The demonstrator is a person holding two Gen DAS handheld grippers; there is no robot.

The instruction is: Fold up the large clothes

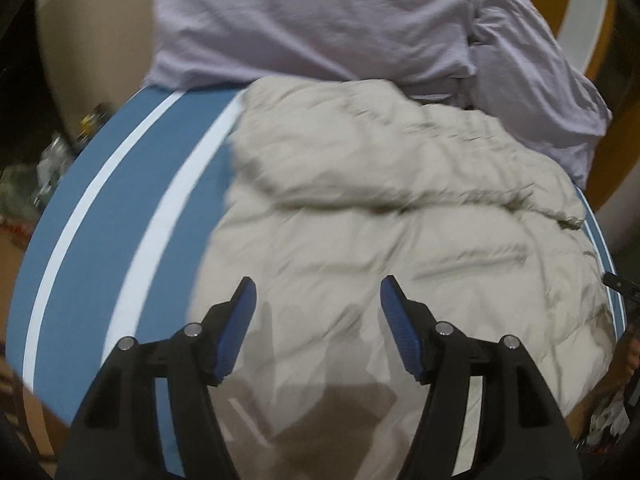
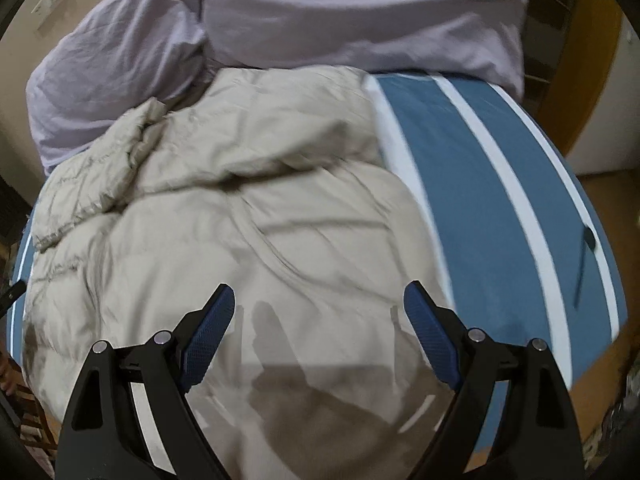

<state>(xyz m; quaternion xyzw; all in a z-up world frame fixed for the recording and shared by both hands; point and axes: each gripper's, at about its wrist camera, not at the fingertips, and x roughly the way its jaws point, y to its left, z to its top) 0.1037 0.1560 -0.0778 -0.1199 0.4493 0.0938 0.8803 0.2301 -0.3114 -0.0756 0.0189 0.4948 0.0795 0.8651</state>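
Note:
A large beige quilted puffer garment (image 1: 384, 208) lies crumpled on a blue bed cover with white stripes (image 1: 132, 184). It also shows in the right wrist view (image 2: 224, 208), on the same blue striped cover (image 2: 500, 200). My left gripper (image 1: 318, 286) hovers above the garment's near part, open and empty, blue pads wide apart. My right gripper (image 2: 319, 294) also hovers above the near part of the garment, open and empty. Both cast shadows on the fabric below.
A lilac pillow (image 1: 304, 20) and bunched lilac bedding (image 1: 532, 80) lie at the far end of the bed, also seen in the right wrist view (image 2: 360, 12). A dark thin object (image 2: 584, 256) lies on the cover's right side. Clutter sits on the floor at left (image 1: 48, 168).

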